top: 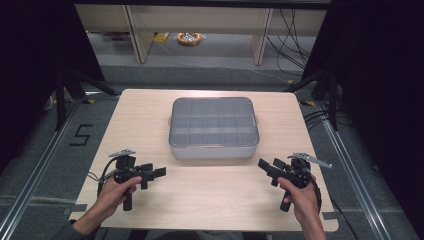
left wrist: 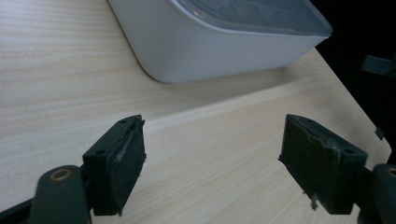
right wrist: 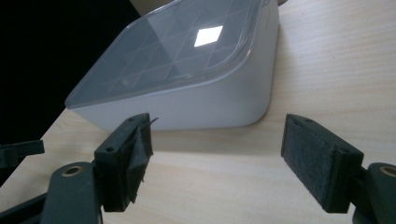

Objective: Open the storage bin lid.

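- High view: the box [top: 214, 128], a grey tray with a clear gridded lid [top: 213, 121], sits mid-table [top: 150, 107], ahead of both tongs and between them. The left tongs [top: 159, 172] are held in the left hand [top: 116, 192] near the front left edge, jaws pointing right toward the middle of the table, short of the box's near left corner and apart from it. The right tongs [top: 264, 165] are held in the right hand [top: 301, 197] at the front right, jaws pointing left and slightly up toward the box's near right corner, also apart from it. Both sets of jaws stand apart with nothing between them.
- Left gripper view: the left tongs [left wrist: 212, 154] gape wide, bare table [left wrist: 56, 84] between the pads. The box [left wrist: 210, 44] lies ahead and above the jaws, its rounded corner nearest, not touching them. A bit of the right tongs [left wrist: 379, 65] shows at the far right edge.
- Right gripper view: the right tongs [right wrist: 217, 156] are wide as well, with nothing held. The box [right wrist: 196, 88] lies just ahead of the jaws, its side wall facing them, the lid [right wrist: 173, 51] catching a bright glint. A small gap of table [right wrist: 327, 70] lies between pads and box.
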A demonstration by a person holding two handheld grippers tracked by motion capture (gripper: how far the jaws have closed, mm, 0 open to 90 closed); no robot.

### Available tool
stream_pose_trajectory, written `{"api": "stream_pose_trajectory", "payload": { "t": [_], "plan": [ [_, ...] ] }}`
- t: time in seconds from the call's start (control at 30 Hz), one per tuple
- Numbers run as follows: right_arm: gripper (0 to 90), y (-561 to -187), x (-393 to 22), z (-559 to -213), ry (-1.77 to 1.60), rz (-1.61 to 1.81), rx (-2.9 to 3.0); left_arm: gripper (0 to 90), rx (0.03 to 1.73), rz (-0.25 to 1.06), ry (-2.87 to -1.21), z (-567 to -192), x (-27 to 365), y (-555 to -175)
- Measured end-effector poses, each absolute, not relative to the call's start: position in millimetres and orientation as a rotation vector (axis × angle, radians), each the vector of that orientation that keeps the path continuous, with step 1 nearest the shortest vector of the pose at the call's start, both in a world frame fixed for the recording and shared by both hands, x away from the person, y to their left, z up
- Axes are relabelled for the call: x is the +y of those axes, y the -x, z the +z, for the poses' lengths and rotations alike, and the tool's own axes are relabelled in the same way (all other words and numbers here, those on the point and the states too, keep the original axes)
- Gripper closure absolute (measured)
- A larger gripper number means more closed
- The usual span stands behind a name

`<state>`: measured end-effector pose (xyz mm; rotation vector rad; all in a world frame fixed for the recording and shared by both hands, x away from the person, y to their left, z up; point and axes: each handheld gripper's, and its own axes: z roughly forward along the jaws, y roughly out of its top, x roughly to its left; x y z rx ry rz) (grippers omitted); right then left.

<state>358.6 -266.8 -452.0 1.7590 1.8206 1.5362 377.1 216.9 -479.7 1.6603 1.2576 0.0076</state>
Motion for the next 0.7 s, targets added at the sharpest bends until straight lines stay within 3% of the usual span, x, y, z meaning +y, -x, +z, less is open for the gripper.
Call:
{"api": "stream_pose_trajectory", "payload": {
  "t": [0.7],
  "plan": [
    [26.4,-419,-275,-444,-1.771,1.544,1.771,21.7,1.255,-0.031,-1.67,-474,202,-406]
  ]
}}
